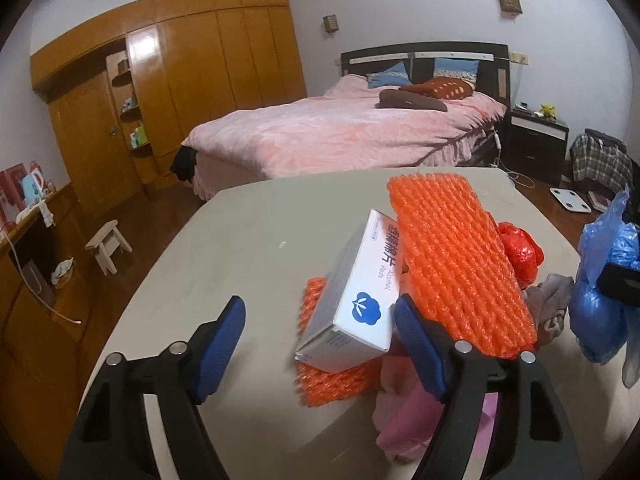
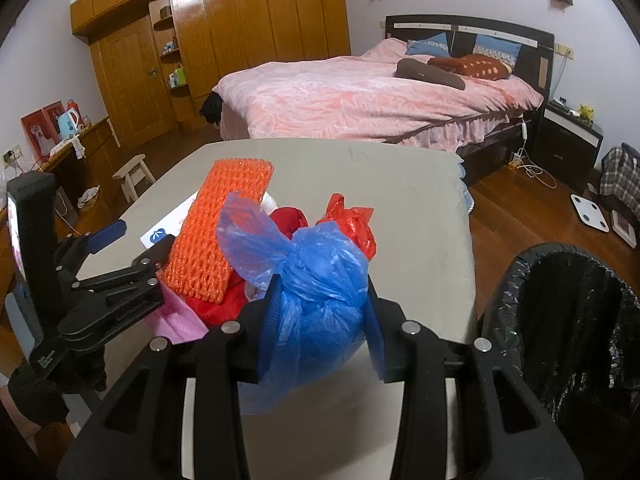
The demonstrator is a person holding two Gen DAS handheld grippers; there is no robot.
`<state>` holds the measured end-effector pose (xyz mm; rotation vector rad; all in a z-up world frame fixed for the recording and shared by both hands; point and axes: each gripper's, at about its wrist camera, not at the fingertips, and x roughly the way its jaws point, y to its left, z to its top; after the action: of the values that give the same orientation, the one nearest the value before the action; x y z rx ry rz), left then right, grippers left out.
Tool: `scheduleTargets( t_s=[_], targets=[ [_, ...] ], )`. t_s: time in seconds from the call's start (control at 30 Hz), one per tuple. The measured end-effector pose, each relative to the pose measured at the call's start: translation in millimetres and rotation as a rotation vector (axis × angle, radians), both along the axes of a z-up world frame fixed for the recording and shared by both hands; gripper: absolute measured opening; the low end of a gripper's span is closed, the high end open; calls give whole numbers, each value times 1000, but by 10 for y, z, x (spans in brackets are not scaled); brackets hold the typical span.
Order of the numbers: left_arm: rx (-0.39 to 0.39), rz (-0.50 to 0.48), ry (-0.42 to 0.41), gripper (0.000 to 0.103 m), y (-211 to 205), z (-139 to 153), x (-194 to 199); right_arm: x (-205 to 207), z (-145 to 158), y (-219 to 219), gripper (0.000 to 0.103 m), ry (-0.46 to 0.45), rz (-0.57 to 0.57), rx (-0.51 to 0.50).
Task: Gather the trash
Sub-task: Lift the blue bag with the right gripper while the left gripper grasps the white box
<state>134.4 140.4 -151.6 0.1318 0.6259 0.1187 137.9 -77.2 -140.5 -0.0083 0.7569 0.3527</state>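
A pile of trash lies on the beige table [image 1: 248,240]: an orange foam net [image 1: 456,256], a white alcohol-pads box [image 1: 356,296], a second orange net [image 1: 332,380] under the box, a red plastic bag [image 1: 520,248], pink and grey rags. My left gripper [image 1: 320,344] is open, with the box between its blue pads, one pad against the pile. My right gripper [image 2: 320,320] is shut on a knotted blue plastic bag [image 2: 316,292], held just above the table's near edge. The left gripper also shows in the right wrist view [image 2: 132,236].
A black-lined trash bin [image 2: 568,320] stands at the table's right side. A pink bed [image 2: 360,96], a wooden wardrobe [image 2: 240,20], a small white stool [image 2: 134,178] and a nightstand [image 2: 568,144] stand beyond the table. A scale [image 2: 588,212] lies on the floor.
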Motion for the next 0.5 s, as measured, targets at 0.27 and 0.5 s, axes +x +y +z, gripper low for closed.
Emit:
scheduleTargets(
  t_s=[0.27, 0.5],
  targets=[
    [-73, -44, 46, 44, 63, -83, 125, 29, -22, 16, 37, 9, -2, 2],
    [-139, -27, 48, 32, 180, -65, 71, 54, -11, 1, 37, 20, -7, 7]
  ],
)
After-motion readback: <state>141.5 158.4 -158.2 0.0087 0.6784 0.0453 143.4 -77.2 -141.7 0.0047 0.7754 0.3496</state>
